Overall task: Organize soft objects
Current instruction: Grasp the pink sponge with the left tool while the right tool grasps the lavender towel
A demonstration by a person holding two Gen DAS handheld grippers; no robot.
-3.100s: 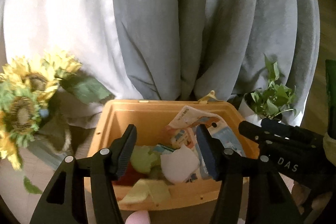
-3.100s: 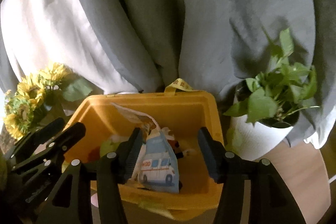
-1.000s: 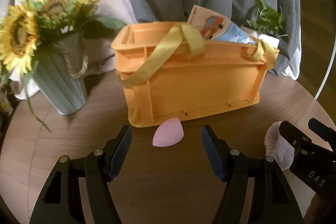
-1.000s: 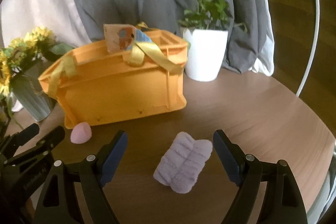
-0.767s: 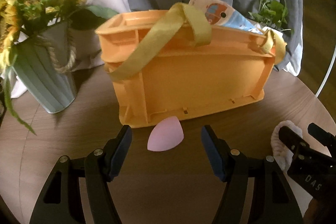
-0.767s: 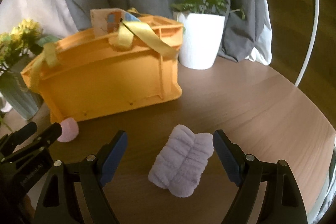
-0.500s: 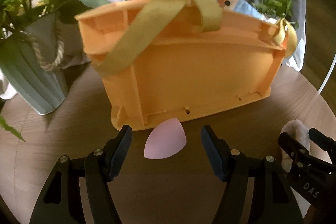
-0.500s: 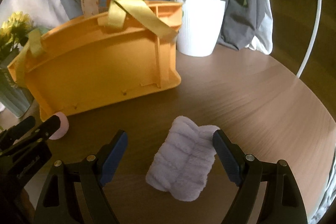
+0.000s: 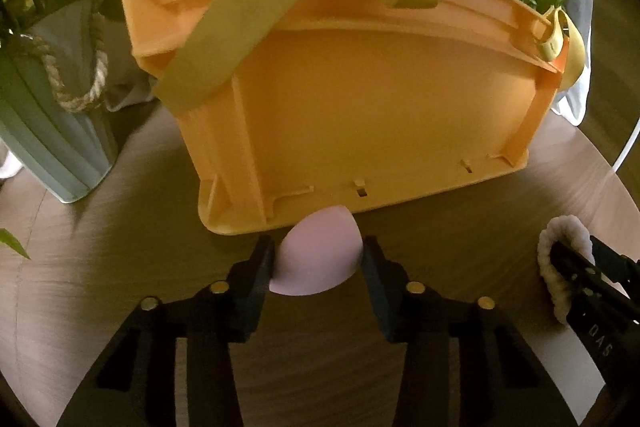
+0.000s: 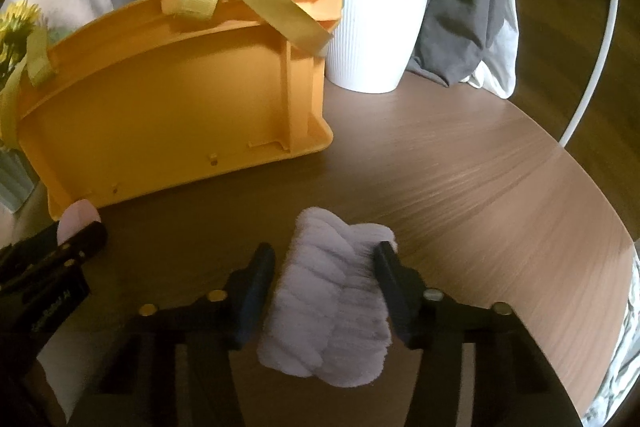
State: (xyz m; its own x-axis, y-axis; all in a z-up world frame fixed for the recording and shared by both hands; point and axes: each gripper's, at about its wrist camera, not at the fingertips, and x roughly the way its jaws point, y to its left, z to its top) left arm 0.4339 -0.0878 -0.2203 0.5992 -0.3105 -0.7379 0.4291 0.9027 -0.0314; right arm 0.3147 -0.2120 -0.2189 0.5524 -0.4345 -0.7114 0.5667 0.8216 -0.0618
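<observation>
Tongs first: my left tongs (image 9: 318,263) are closing, with the pink teardrop-shaped foam sponge (image 9: 318,259) between their pads, both pads touching its sides. That sponge sits on the round wooden tabletop (image 9: 120,267), right against the bottom edge of the orange plastic basket with yellow fabric straps (image 9: 360,107), which fills my left view from 10 to 2 o'clock. At 9 o'clock stands a pale green ribbed vase of sunflowers (image 9: 44,131).

My right tongs (image 10: 324,275) are closing too, around the lilac fluffy rolled cloth (image 10: 332,303); the right pad presses into its pile, the left pad lies just beside it. This cloth rests on the tabletop at 6 o'clock in my right view, apart from the basket. A white ribbed pot with a green plant (image 10: 376,35) stands at 1 o'clock, just beside the basket's right end.
</observation>
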